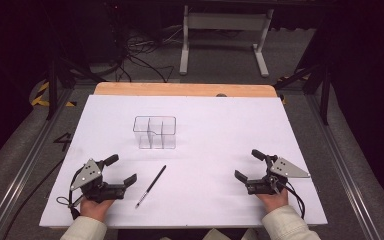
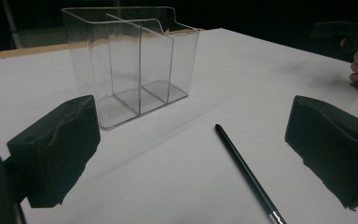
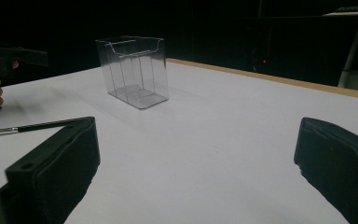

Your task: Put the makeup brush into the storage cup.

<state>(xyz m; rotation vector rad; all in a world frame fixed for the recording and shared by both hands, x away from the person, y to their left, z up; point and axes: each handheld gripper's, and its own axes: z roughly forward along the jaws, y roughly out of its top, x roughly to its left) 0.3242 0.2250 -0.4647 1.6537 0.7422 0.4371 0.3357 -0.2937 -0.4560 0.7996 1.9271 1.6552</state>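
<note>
Lying flat just right of the left gripper [image 1: 119, 170], the thin black brush [image 1: 151, 186] is pointing its dark end up toward the clear divided organizer [image 1: 154, 132]. Both sets of jaws are gaping wide, holding nothing, and the right gripper [image 1: 250, 165] is sitting well farther off.

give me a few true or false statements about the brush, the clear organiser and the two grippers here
1. The brush lies flat on the white table. True.
2. The brush stands inside the clear organiser. False: the organiser holds nothing.
3. The left gripper is open. True.
4. The right gripper is shut on the brush. False: it is open, apart from the brush.
5. The organiser lies tipped on its side. False: it stands upright.
</note>
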